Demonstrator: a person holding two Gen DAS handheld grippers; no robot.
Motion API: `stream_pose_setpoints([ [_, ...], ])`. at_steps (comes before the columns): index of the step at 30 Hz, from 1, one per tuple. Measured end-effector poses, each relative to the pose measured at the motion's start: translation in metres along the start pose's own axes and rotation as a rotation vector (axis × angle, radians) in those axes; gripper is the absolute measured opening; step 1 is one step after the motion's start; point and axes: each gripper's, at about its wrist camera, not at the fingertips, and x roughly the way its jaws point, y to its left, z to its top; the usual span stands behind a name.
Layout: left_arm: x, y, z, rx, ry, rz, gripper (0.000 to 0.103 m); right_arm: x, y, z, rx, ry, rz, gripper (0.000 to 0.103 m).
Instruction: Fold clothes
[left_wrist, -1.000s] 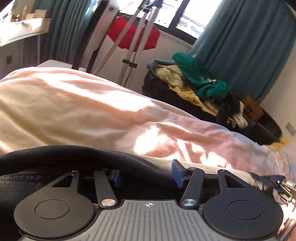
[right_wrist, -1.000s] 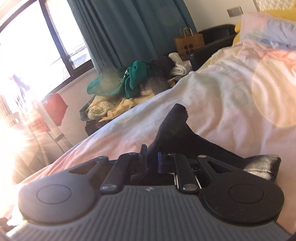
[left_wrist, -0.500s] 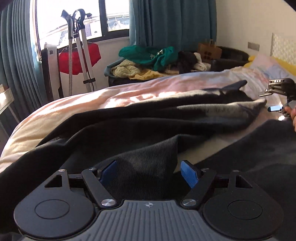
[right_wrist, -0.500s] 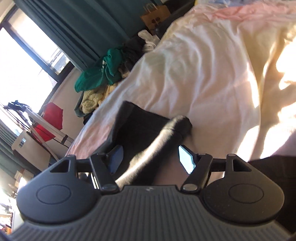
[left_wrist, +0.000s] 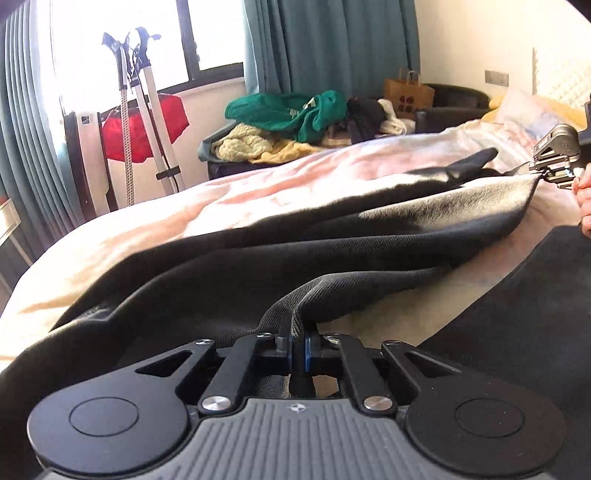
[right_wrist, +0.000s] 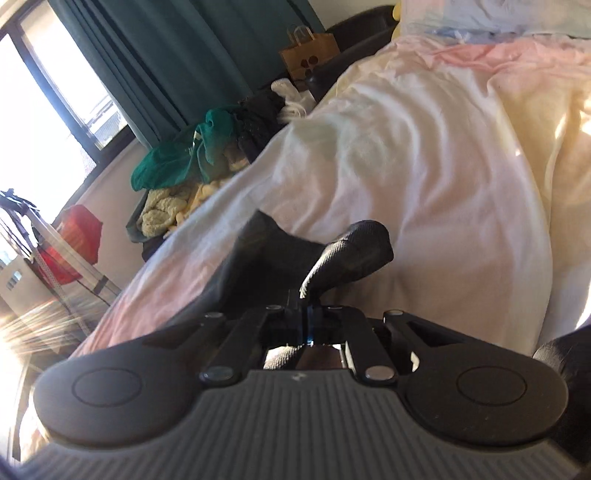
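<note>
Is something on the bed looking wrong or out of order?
Nothing damaged or spilled. The black garment lies bunched in loose folds on the bed, stretched between the left gripper and right gripper, both shut on it.

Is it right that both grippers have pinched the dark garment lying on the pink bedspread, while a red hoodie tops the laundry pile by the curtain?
Nearly. The hoodie topping the pile is green, not red, as the left wrist view shows. The rest holds: the left gripper and right gripper are both shut on the dark garment on the pink bedspread.
</note>
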Motion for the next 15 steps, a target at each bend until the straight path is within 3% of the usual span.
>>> stream_pose_setpoints([
  [4, -0.034, 0.001, 0.000, 0.033, -0.020, -0.133, 0.005, -0.035, -0.014, 0.024, 0.006, -0.080, -0.019, 0.005],
  [6, -0.044, -0.009, -0.009, 0.050, -0.017, -0.156, 0.006, -0.044, -0.036, 0.022, -0.002, -0.070, -0.045, 0.005],
  [8, -0.044, -0.021, -0.021, 0.043, 0.007, -0.139, 0.007, -0.042, -0.057, 0.010, -0.027, -0.009, -0.076, 0.005],
  [11, -0.042, -0.031, -0.035, 0.006, 0.044, -0.119, 0.022, -0.038, -0.083, -0.009, 0.043, 0.077, -0.061, 0.007],
  [15, -0.062, -0.024, -0.038, -0.096, 0.050, -0.132, 0.032, -0.056, -0.081, -0.013, 0.015, 0.062, -0.067, 0.014],
])
